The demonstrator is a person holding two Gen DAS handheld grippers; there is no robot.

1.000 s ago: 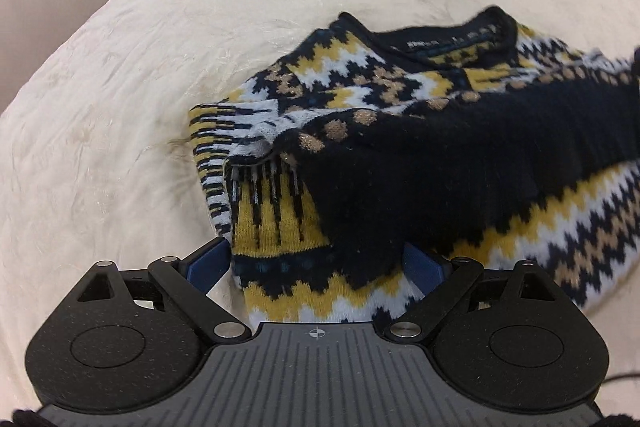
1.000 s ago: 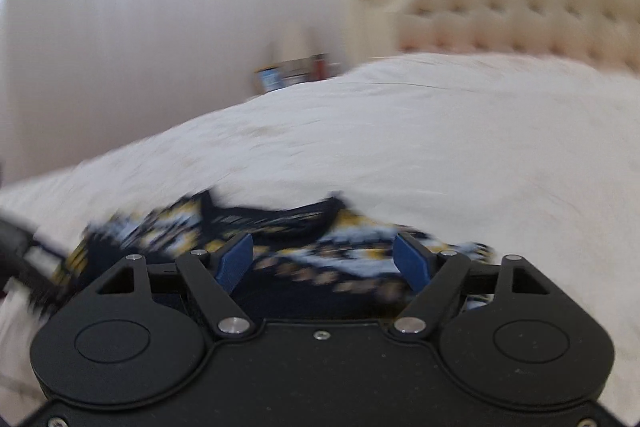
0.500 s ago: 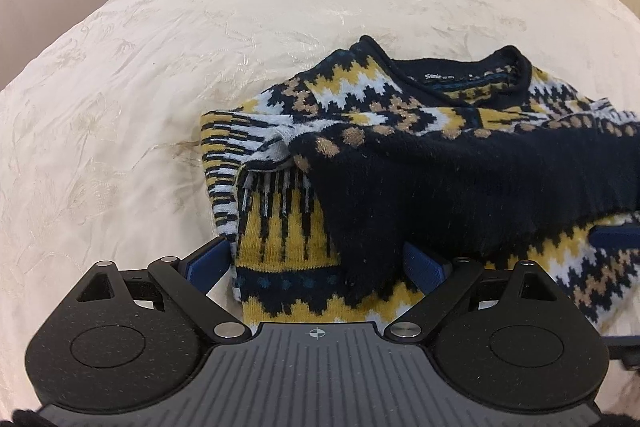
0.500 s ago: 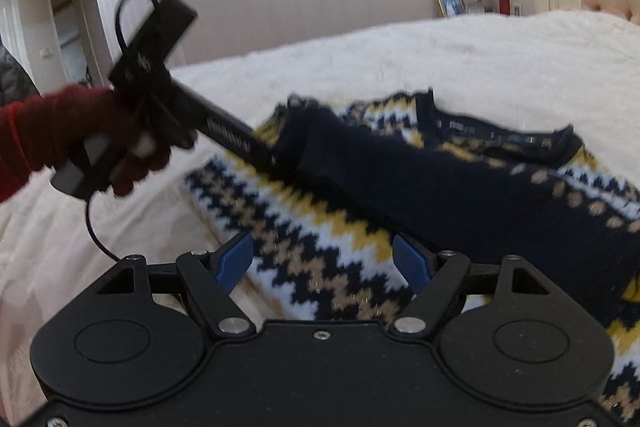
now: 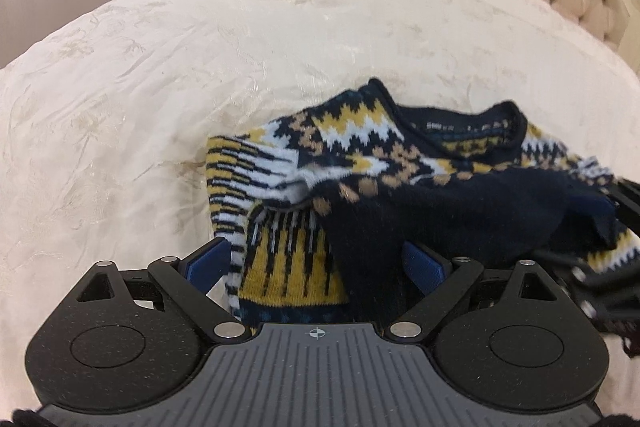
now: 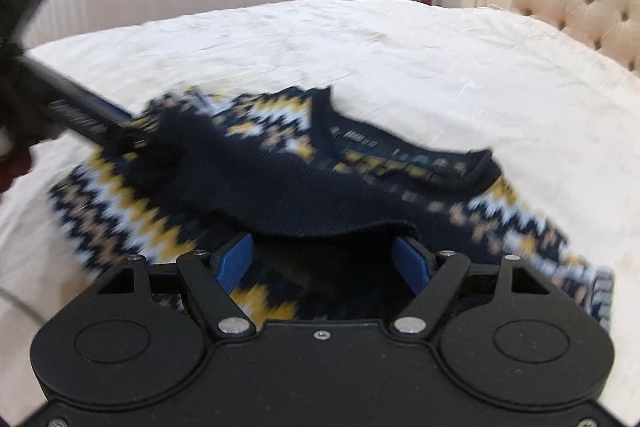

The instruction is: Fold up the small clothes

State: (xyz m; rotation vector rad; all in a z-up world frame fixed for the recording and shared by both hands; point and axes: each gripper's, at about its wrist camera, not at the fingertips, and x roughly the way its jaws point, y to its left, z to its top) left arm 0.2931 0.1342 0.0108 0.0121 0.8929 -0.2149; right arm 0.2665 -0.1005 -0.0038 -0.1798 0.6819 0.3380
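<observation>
left gripper gaping wide, gripping nothing | right gripper gaping wide, gripping nothing | sweater lying on bed

Left gripper: jaws spread wide, blue pads well apart, pointing forward and down; nothing pinched between fingers.
Right gripper: jaws likewise spread wide, blue pads well apart, nothing clamped between them.
In left wrist view, right gripper enters from right of left fingers, black linkage just beside left gripper's right finger.
In right wrist view, left gripper reaches in from left of right fingers as long black bar, blurred; hand behind it too blurred to read.
</observation>
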